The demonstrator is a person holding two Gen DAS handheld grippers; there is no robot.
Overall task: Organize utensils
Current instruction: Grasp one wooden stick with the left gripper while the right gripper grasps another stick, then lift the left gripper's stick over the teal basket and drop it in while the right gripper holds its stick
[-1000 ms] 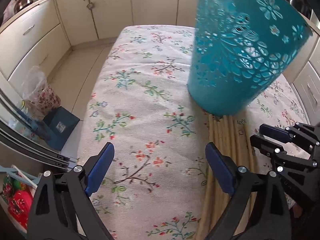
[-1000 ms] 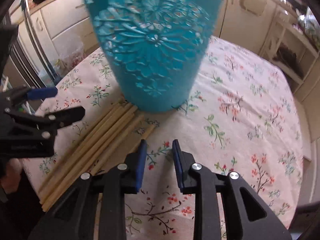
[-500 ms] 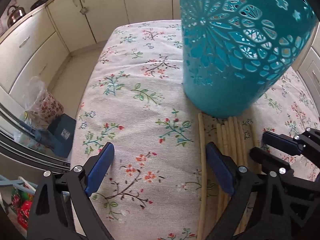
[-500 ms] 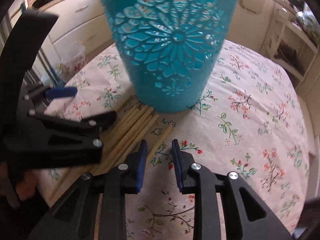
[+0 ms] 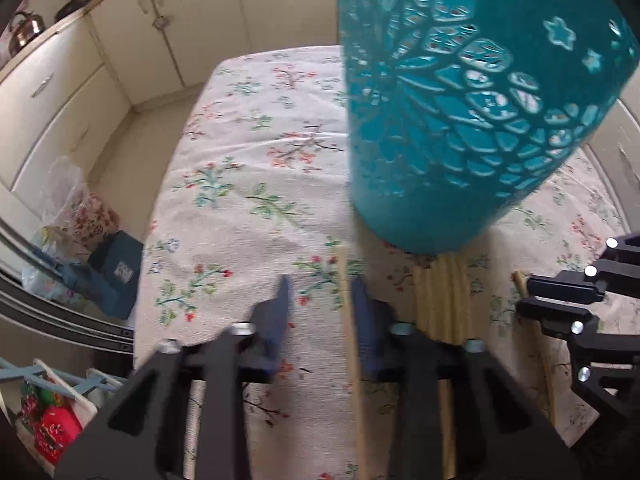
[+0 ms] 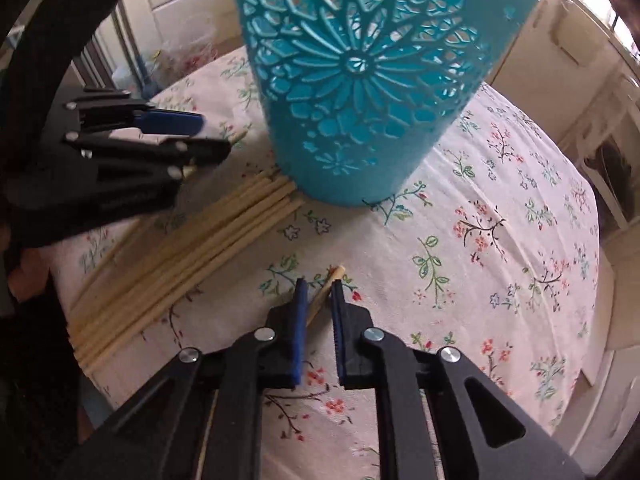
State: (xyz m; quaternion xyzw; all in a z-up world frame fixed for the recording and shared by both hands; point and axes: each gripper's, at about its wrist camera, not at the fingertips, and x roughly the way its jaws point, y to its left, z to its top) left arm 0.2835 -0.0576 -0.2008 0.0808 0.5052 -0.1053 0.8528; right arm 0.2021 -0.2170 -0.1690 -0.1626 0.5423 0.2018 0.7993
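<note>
A tall teal cut-out holder (image 5: pixel 460 120) (image 6: pixel 360 80) stands on the floral tablecloth. Several wooden chopsticks (image 6: pixel 188 248) (image 5: pixel 444 304) lie bundled at its base. My left gripper (image 5: pixel 322 296) is partly closed, blurred; one chopstick (image 5: pixel 352 340) lies between its fingers against the right pad, with a gap to the left pad. It shows in the right wrist view (image 6: pixel 192 136) over the bundle's far side. My right gripper (image 6: pixel 318 292) is narrowly open around a single chopstick (image 6: pixel 326 288); whether the pads touch it is unclear. It shows in the left wrist view (image 5: pixel 560 296).
The tablecloth-covered table (image 5: pixel 256 184) ends at the left, with the floor, a plastic bag (image 5: pixel 76 200) and a blue box (image 5: pixel 116 276) below. Cream cabinets (image 5: pixel 168 32) stand behind. A shelf unit (image 6: pixel 612 168) is at the right.
My left gripper has gone from wide open to partly closed around the leftmost chopstick. Both grippers moved closer to the holder; my right gripper now straddles a single chopstick.
</note>
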